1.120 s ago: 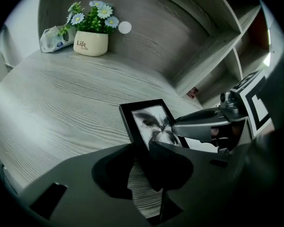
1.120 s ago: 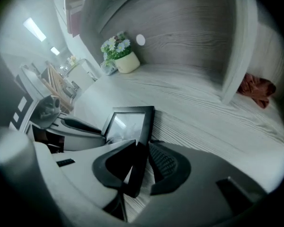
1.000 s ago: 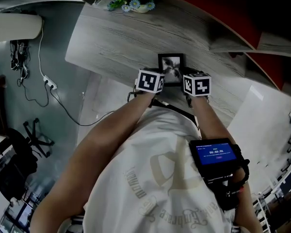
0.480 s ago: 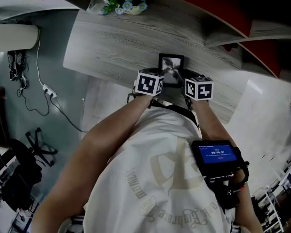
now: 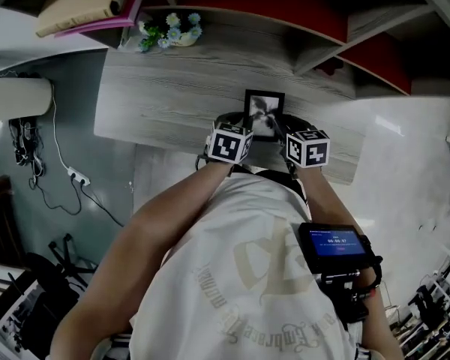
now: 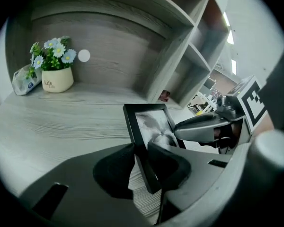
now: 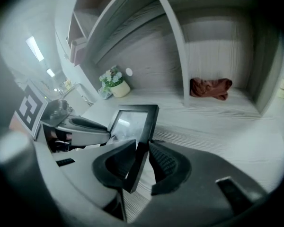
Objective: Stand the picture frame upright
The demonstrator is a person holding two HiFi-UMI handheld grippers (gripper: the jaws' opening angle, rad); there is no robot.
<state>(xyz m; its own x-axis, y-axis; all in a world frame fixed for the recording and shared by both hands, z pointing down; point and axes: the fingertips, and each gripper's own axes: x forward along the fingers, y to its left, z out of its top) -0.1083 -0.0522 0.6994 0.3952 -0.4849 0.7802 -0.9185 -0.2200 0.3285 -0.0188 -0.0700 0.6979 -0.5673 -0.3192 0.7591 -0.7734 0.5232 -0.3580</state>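
Observation:
A black picture frame (image 5: 264, 111) with a grey photo is tilted up off the wooden desk (image 5: 165, 88), near its front edge. My left gripper (image 5: 238, 124) is shut on the frame's left border. In the left gripper view its dark pads (image 6: 116, 167) pinch the frame (image 6: 149, 124) low on that border. My right gripper (image 5: 286, 128) is shut on the right border. The right gripper view shows that gripper's fingers (image 7: 165, 164) clamping the frame (image 7: 135, 119) near its lower corner. Each gripper appears in the other's view, across the frame.
A small pot of flowers (image 5: 169, 32) stands at the back left of the desk. Shelf compartments rise behind; one holds a crumpled red cloth (image 7: 210, 88). Books (image 5: 82, 6) lie on a ledge at the far left. The desk's front edge runs just under the grippers.
Both grippers have lifted a little with the frame held between them, and its top has tipped up off the desk. The head view has swung, showing more of the shelves.

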